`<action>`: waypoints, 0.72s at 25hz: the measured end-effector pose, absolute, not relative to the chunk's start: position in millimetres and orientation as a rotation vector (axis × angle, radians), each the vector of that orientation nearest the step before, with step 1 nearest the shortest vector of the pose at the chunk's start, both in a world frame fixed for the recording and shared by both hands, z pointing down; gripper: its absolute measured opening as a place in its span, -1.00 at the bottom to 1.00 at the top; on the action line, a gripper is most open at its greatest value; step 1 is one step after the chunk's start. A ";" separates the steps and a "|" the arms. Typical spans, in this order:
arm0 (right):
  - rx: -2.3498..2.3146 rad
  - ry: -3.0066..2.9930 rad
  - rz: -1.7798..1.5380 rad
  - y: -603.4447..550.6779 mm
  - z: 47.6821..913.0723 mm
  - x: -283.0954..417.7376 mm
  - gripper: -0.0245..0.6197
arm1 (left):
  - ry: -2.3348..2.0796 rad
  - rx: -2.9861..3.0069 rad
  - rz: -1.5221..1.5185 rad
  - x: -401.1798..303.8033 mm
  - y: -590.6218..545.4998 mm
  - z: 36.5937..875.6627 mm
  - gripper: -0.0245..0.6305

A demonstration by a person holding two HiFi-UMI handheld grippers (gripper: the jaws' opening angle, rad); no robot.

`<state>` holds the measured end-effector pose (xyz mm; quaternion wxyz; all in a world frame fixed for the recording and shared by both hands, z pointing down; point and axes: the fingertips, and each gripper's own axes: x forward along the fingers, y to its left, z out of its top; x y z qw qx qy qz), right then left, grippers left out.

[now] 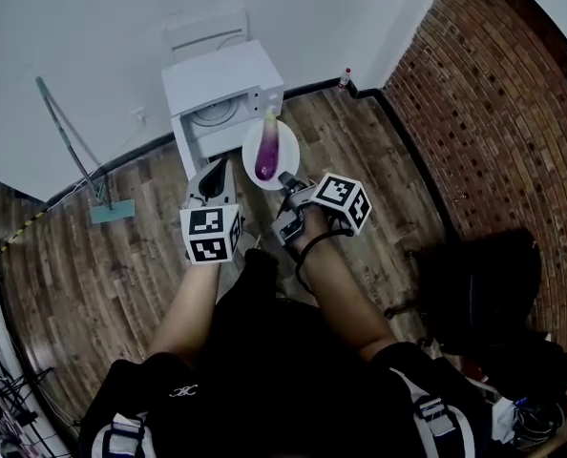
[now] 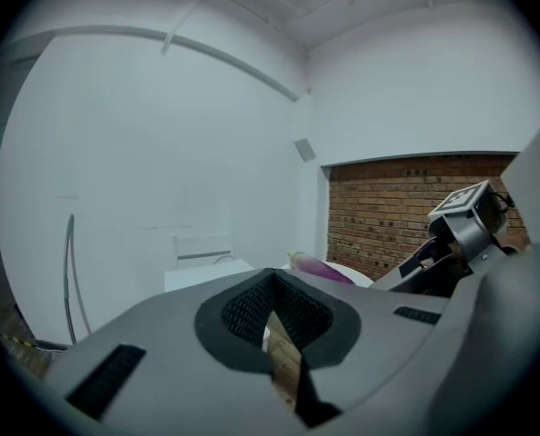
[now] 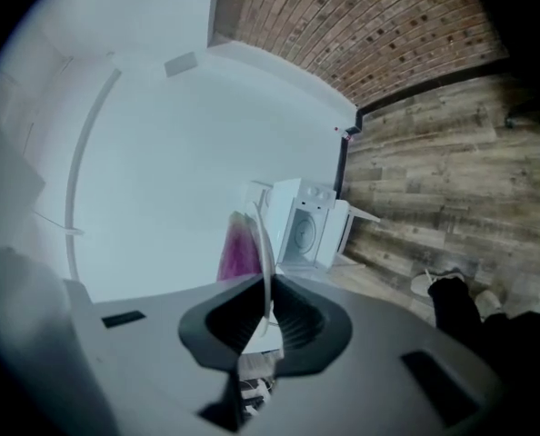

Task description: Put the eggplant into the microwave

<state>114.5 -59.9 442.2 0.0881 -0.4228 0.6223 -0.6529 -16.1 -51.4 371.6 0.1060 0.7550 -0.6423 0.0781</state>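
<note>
Step in hand: carrying to the oven, approach leg, not yet loading. R gripper (image 1: 285, 181) is clamped on the near rim of a white plate (image 1: 289, 144). The eggplant (image 1: 266, 156) lies lengthwise on the plate, purple body, pale stem end pointing away. Plate is held out in front of the person, above the floor & short of the microwave (image 1: 224, 76). L gripper (image 1: 211, 181) is just beside it, jaws together w/ nothing between them, so a free hand. Microwave sits low against the white wall; door looks open, round turntable (image 1: 215, 113) shows in the cavity.

Next move, as I judge it: bring plate lower & fwd, keep it level so the eggplant doesn't roll off, line rim up w/ the opening, slide in. A one-edge grip means the plate could tip. Path betw. plate & cavity seems free.

Off to the sides: long-handled mop (image 1: 73, 149) leaning on the wall at left, small bottle (image 1: 345, 76) in the far corner by the brick wall (image 1: 493, 113), dark bags (image 1: 484, 294) at right, well apart.
</note>
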 end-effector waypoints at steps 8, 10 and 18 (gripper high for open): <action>-1.260 1.943 -1.914 -180.9 450.9 92.3 -0.82 | -1.927 2.202 0.189 -45.4 -167.4 386.9 -0.95; -1.233 1.977 -1.907 -208.6 448.8 82.5 -0.82 | -1.940 2.175 0.170 -55.5 -192.8 390.1 -0.95; -1.142 2.033 -1.982 -273.3 456.3 42.4 -0.82 | -2.001 2.076 0.128 -95.2 -255.2 399.0 -0.95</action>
